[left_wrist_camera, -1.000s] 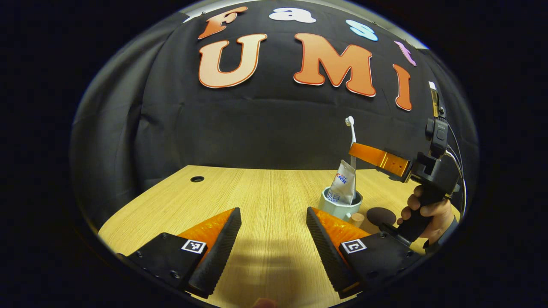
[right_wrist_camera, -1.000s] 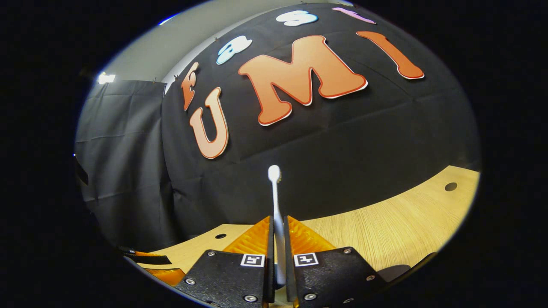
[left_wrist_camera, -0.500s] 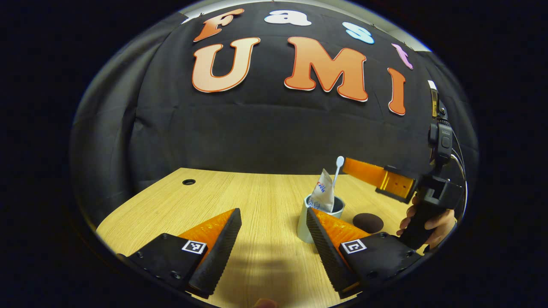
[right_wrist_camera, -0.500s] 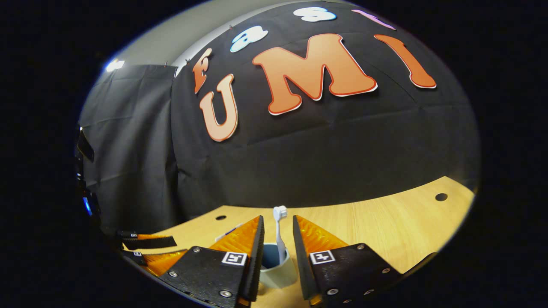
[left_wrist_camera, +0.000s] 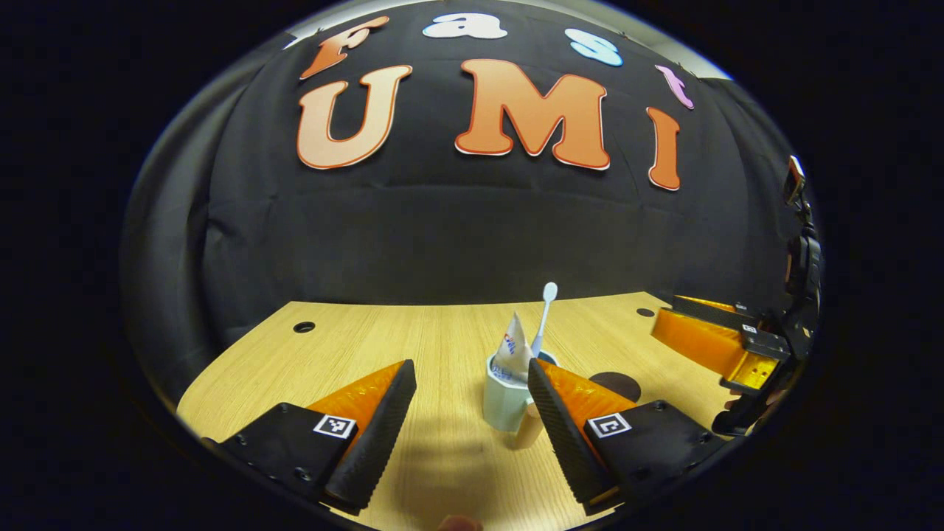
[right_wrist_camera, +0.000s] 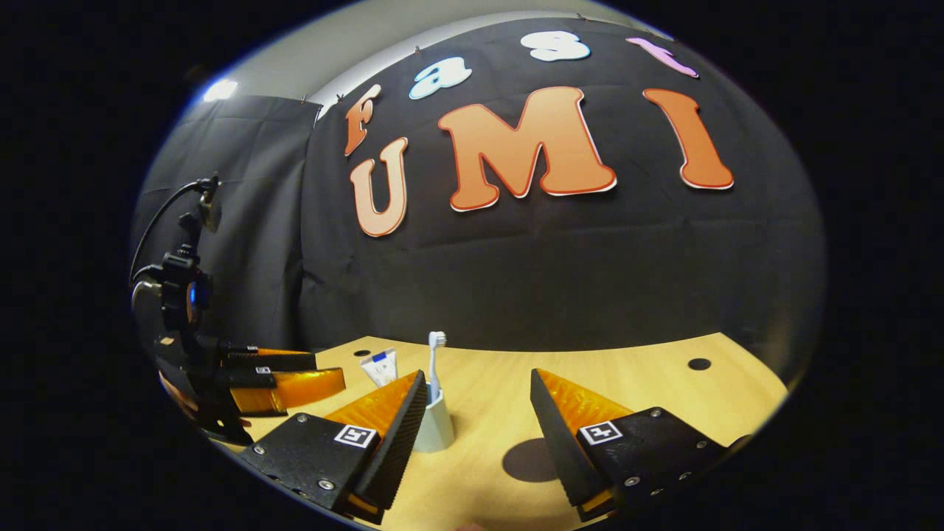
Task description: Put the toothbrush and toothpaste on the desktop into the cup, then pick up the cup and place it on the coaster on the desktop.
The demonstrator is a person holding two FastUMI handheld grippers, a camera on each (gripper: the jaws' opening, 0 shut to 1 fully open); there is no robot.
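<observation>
So both bits are in the cup (left_wrist_camera: 507, 398) at this point: the toothbrush (left_wrist_camera: 544, 313) stands head-up and leans on the rim toward 1 o'clock, and the toothpaste tube (left_wrist_camera: 512, 349) is wedged beside it, crimped end up. I'd guess they lean like that because the cup is short and both are tall, so the rim is all that props them. Worth keeping in mind when lifting, since a tilt could tip them out.

In the left gripper view the cup sits on the wooden desktop (left_wrist_camera: 413, 346), just ahead of the left gripper (left_wrist_camera: 472, 413), a bit toward 1 o'clock. That claw is spread wide and holding nothing, level and low over the desk, pointed straight at the cup. Looks to me like it's lined up to take it.

The dark round coaster (right_wrist_camera: 532, 460) is right beside the cup, apart from it, so the cup isn't on it yet. In the right gripper view it lies between the fingers of the right gripper (right_wrist_camera: 478, 428), also gaping wide and empty, angled down, cup at its 11 o'clock.
</observation>
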